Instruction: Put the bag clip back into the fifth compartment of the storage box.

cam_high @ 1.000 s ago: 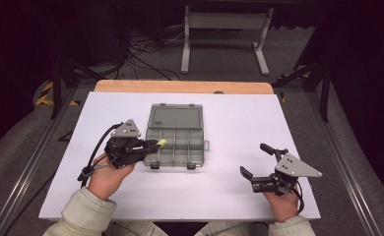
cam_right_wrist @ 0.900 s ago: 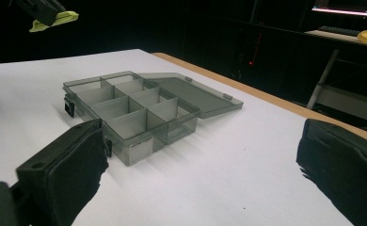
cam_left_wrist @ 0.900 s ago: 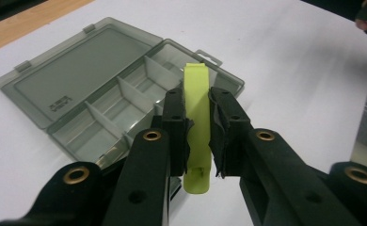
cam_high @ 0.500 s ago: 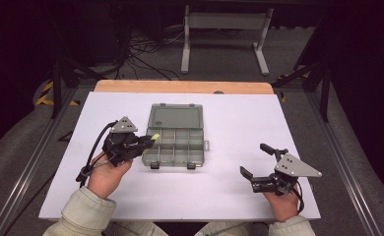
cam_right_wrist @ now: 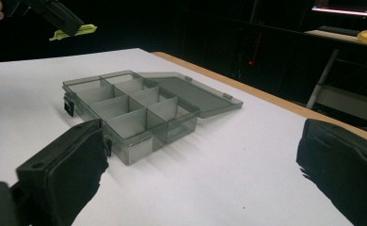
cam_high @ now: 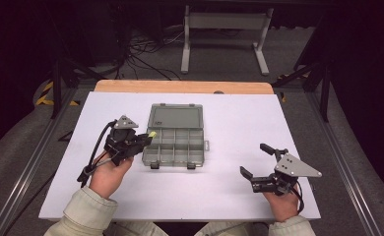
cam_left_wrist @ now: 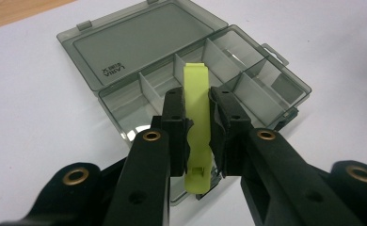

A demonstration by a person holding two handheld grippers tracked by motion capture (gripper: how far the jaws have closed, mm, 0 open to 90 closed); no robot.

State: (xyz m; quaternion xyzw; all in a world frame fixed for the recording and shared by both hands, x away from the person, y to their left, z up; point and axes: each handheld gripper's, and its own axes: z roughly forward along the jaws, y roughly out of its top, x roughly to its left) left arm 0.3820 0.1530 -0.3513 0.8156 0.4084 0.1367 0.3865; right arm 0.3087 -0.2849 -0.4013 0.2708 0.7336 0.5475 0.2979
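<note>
Nearest the person, the right claw (cam_high: 255, 161) is resting low over the white desk (cam_high: 229, 196), its jaws spread wide and holding nothing. To the left, the left claw (cam_high: 147, 138) is clenching a yellow-green clip (cam_left_wrist: 196, 123) between its jaws, hanging just above the left end of the open compartment box (cam_high: 174, 145). The box is sitting mid-desk, its dividers forming small empty cells, and its grey lid (cam_high: 175, 117) is lying flat behind it toward the desk's wooden far edge (cam_high: 180, 87).
</note>
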